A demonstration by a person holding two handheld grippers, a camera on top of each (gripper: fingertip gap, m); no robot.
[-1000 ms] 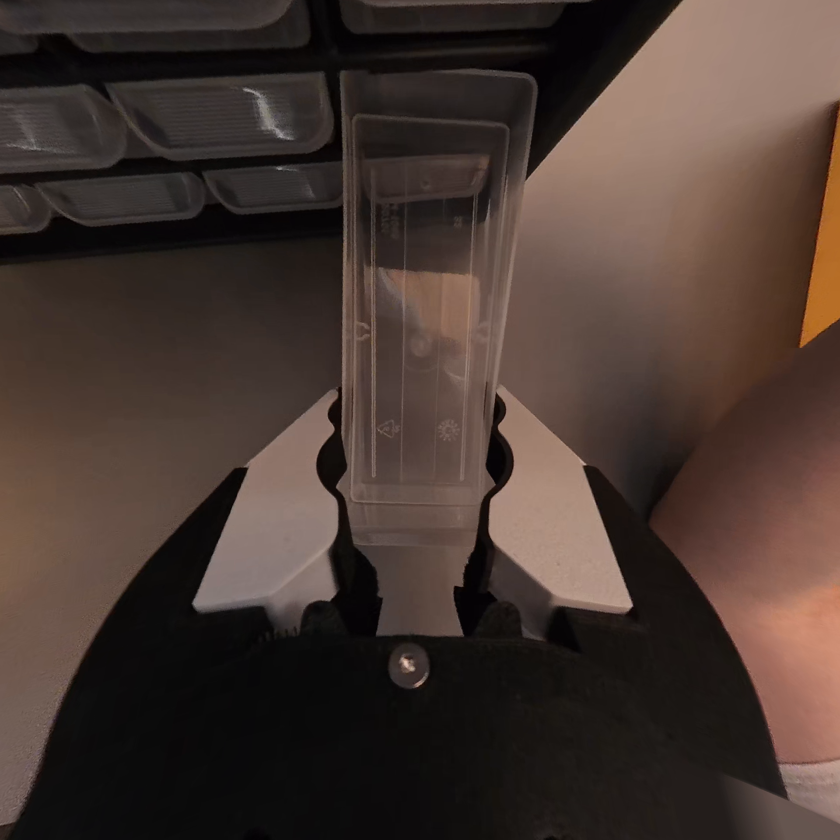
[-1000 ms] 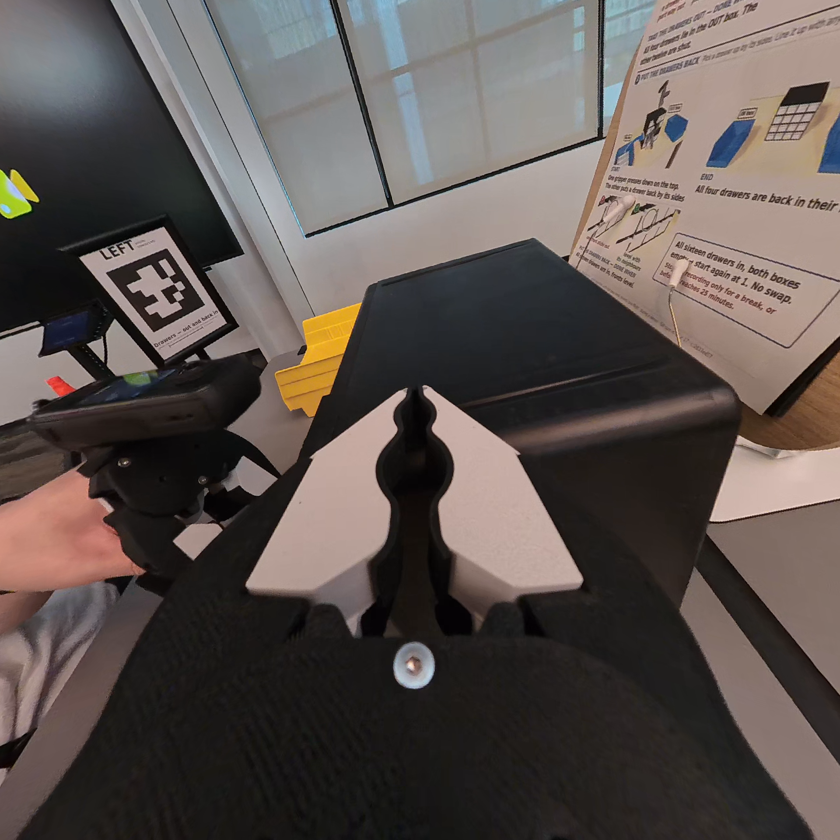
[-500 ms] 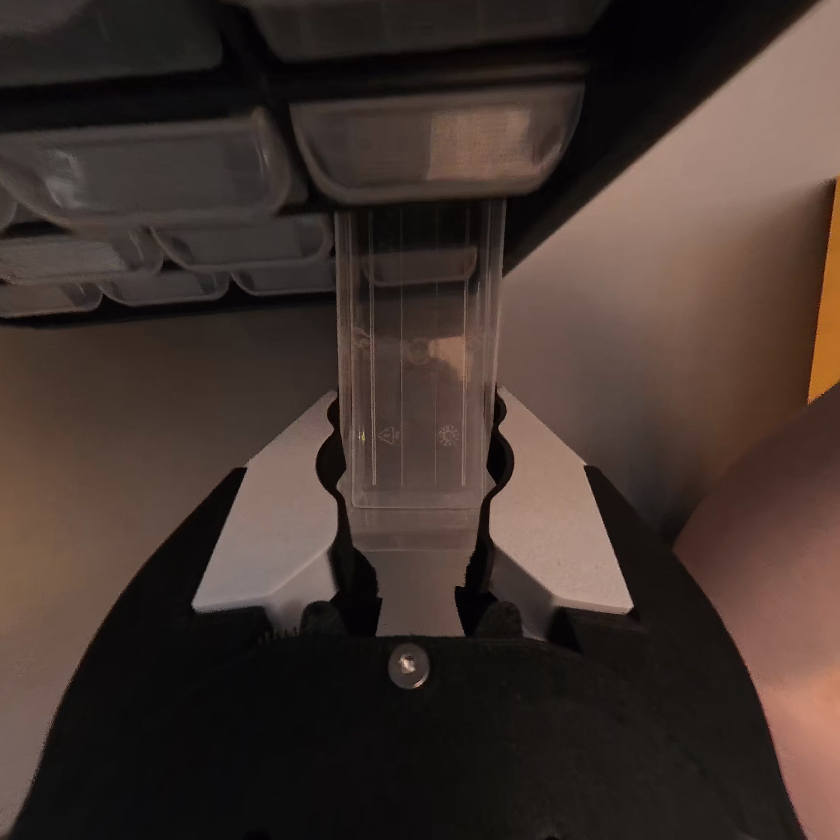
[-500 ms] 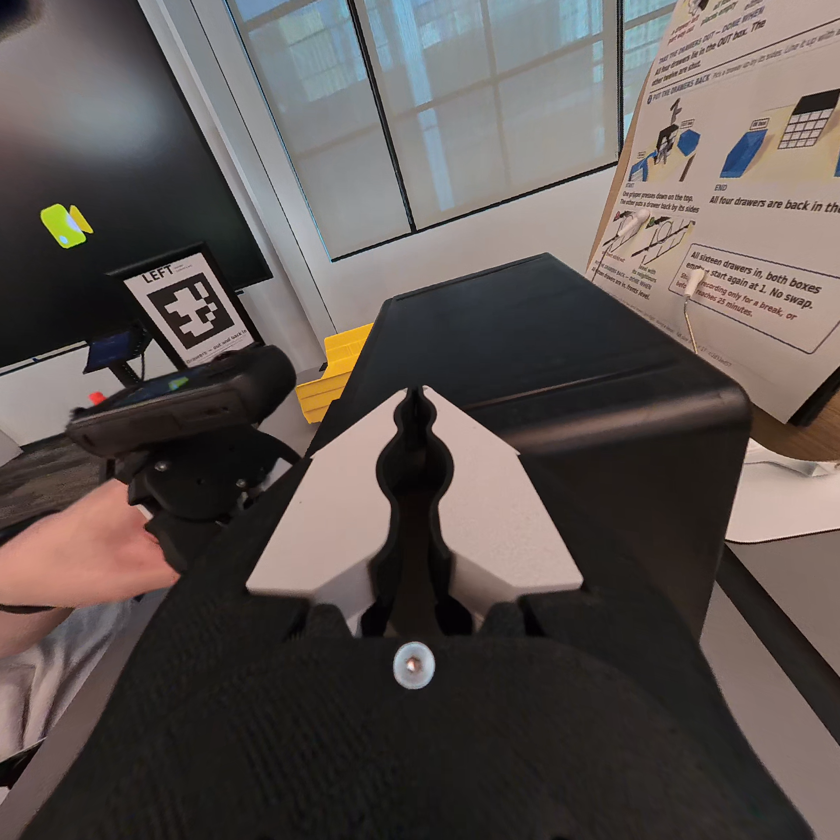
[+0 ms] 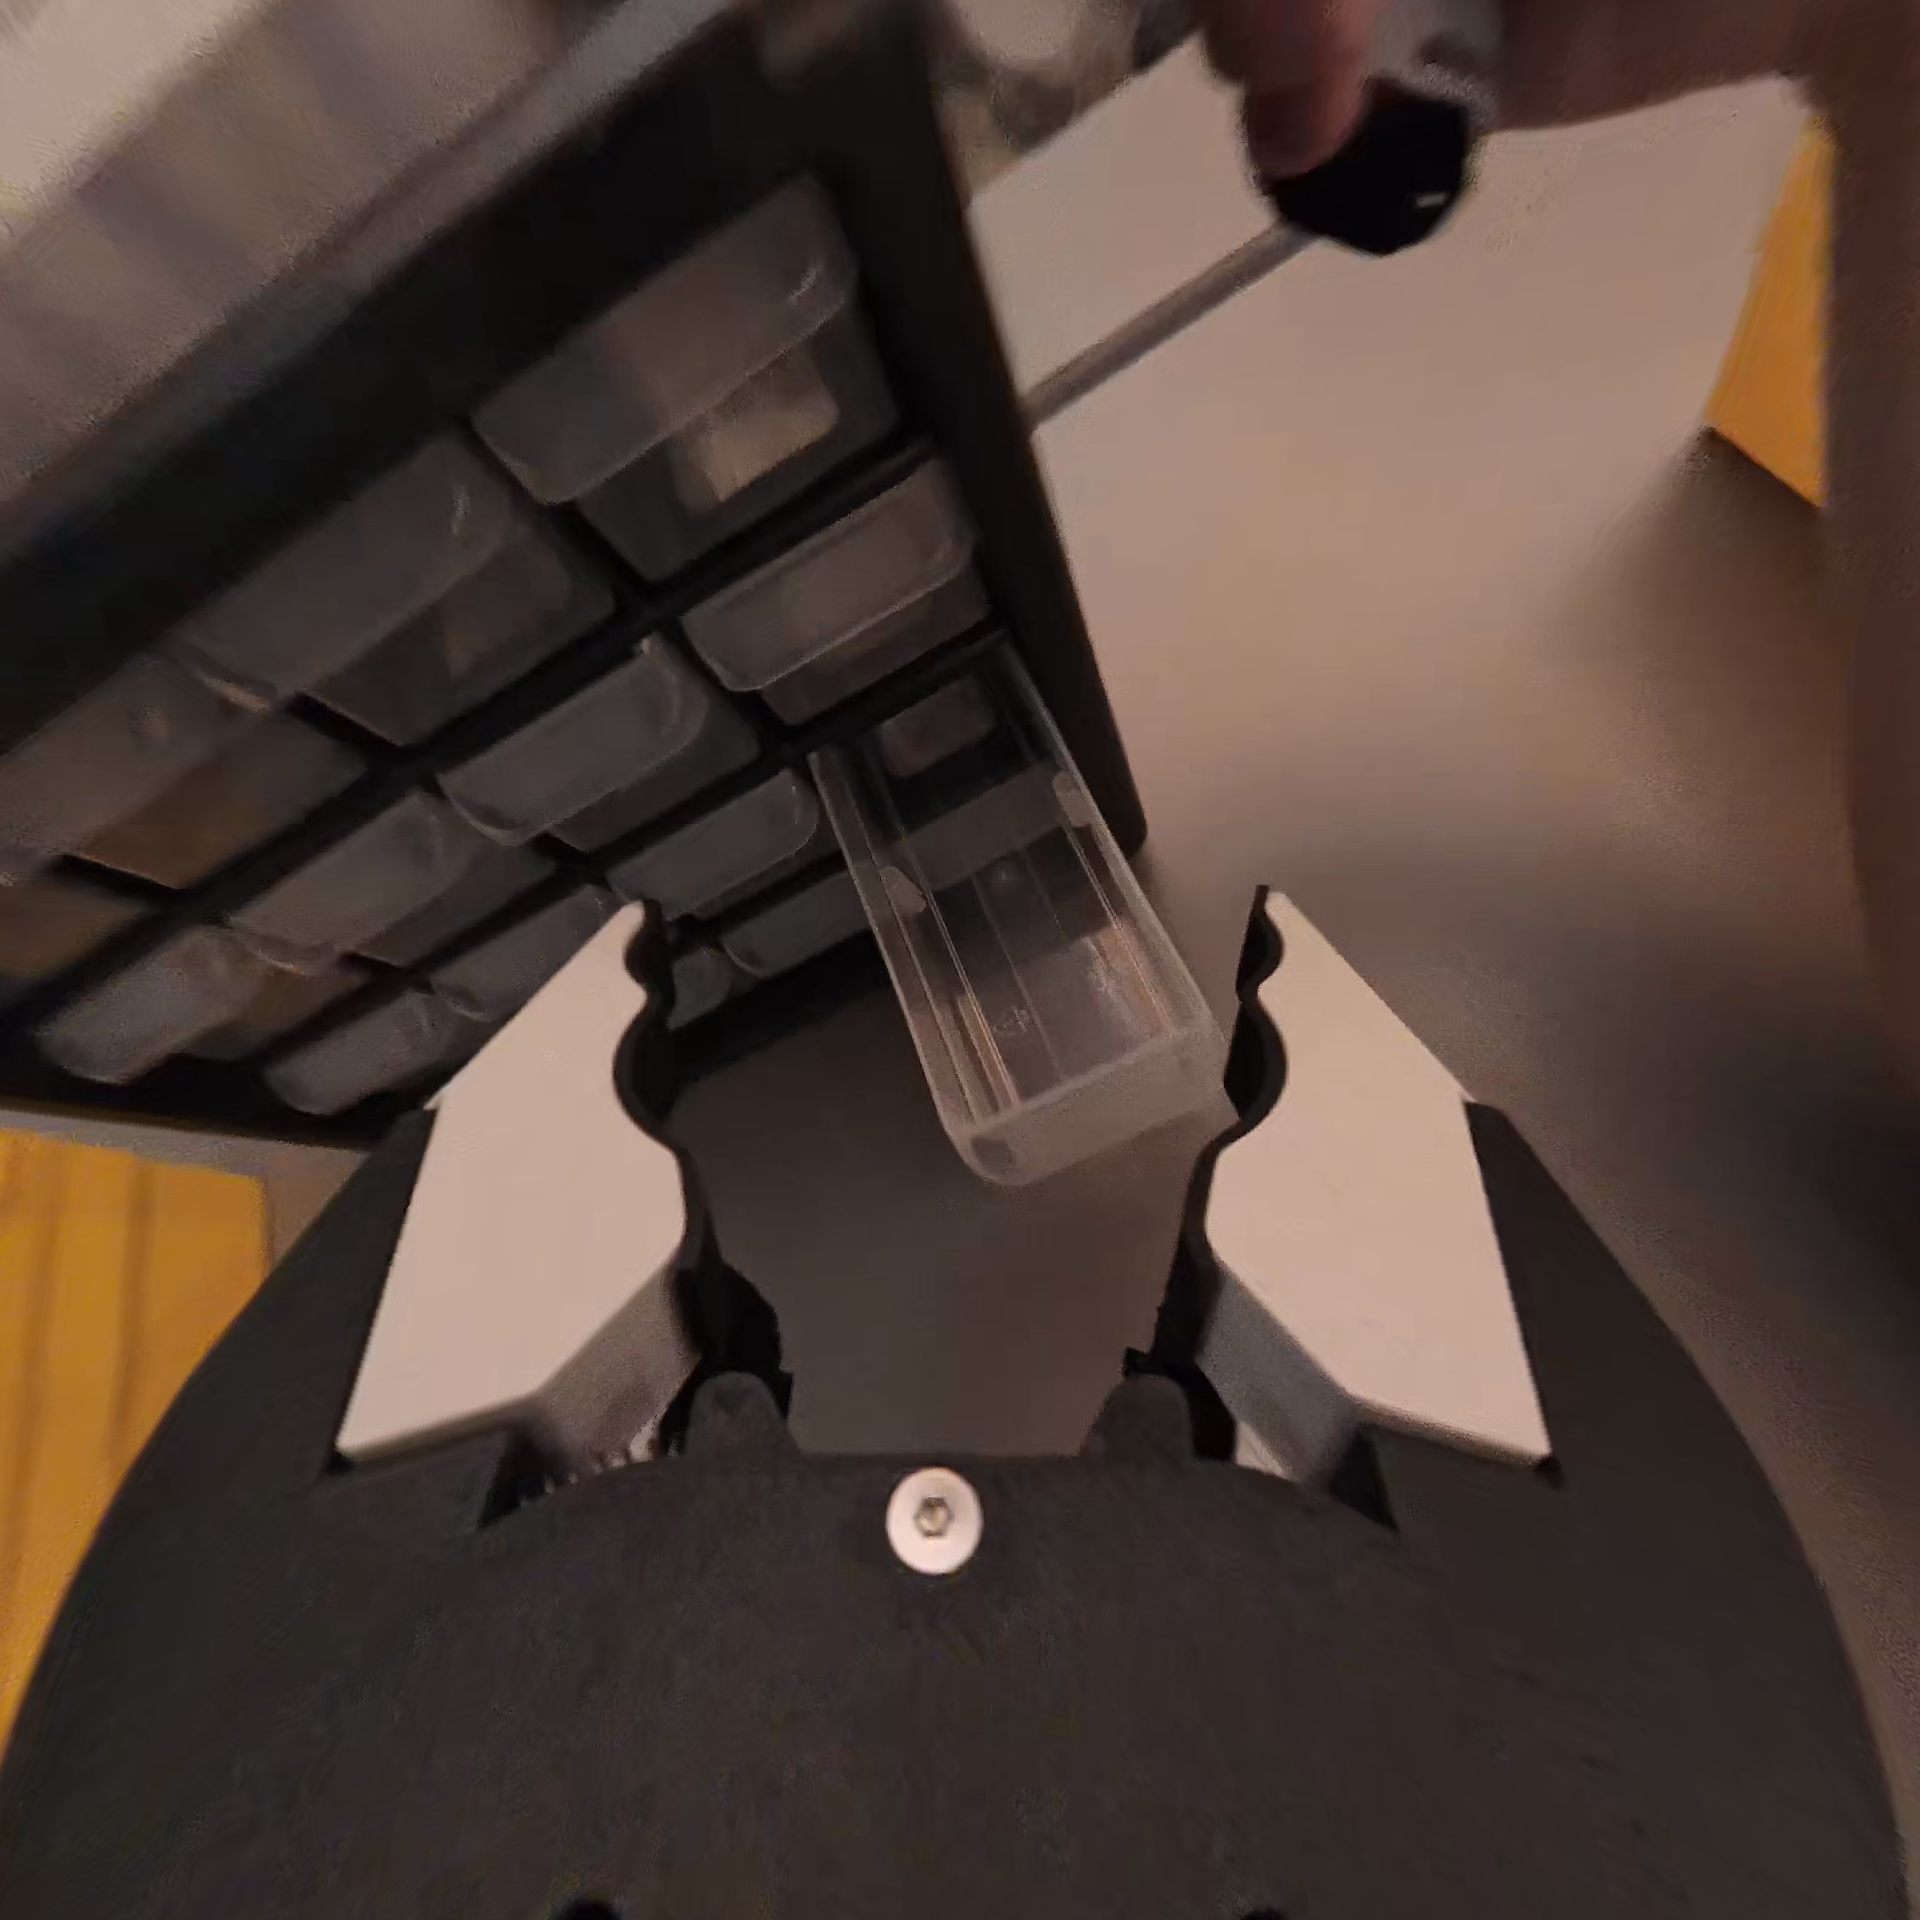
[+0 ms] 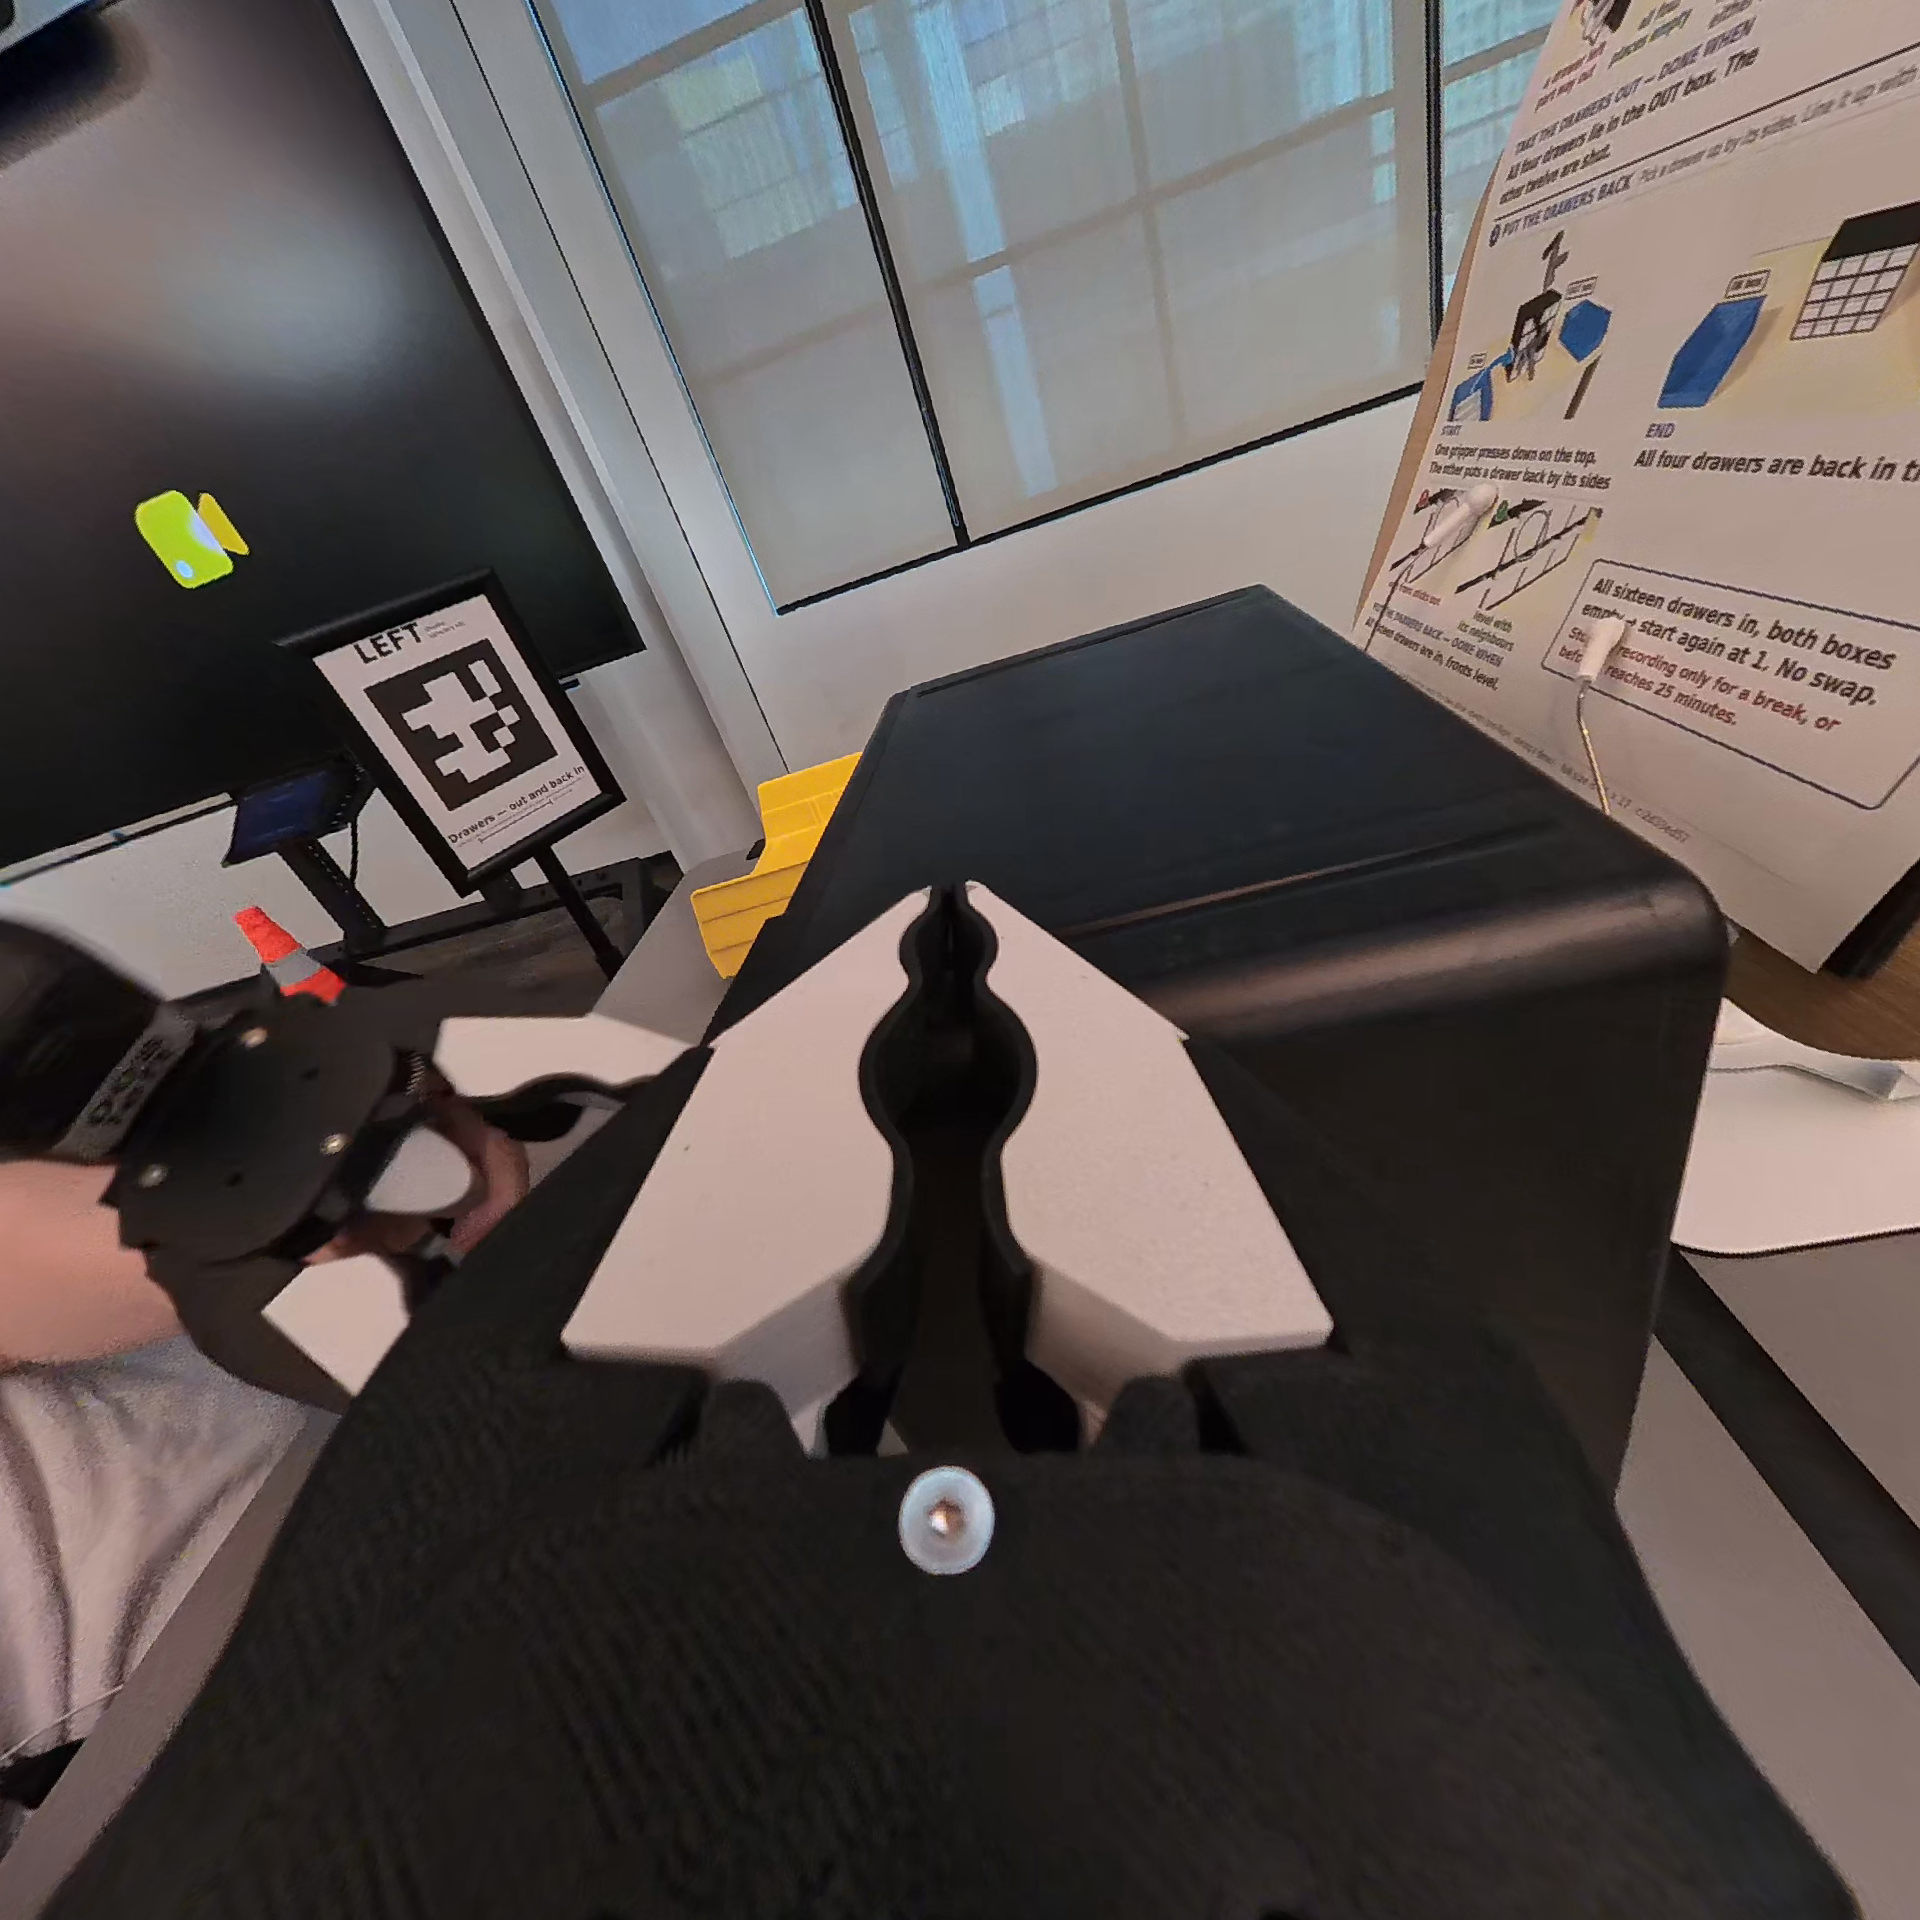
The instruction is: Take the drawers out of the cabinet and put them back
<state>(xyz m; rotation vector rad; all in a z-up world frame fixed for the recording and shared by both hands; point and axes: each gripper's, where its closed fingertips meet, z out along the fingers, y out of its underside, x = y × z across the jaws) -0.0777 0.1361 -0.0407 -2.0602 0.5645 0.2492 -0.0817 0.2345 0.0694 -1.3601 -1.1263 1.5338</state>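
Left wrist view: left hand-held gripper point(image 5: 951, 1049) gapes wide, clear drawer point(image 5: 1023, 987) half inside cabinet point(image 5: 966, 436); right hand-held gripper point(image 6: 951, 904), fingers together, rests atop it.

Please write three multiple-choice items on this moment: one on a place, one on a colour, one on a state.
1. Where is the clear drawer?
A. partly in the cabinet, at its right column
B. lying on the table
C. on top of the cabinet

2. What colour is the bin behind the cabinet?
A. blue
B. yellow
C. red

3. How is the left gripper?
A. shut on the drawer
B. shut, empty
C. open

Answers: 1 A, its far end sits in a slot; 2 B, yellow shows beside the cabinet; 3 C, its jaws stand apart.
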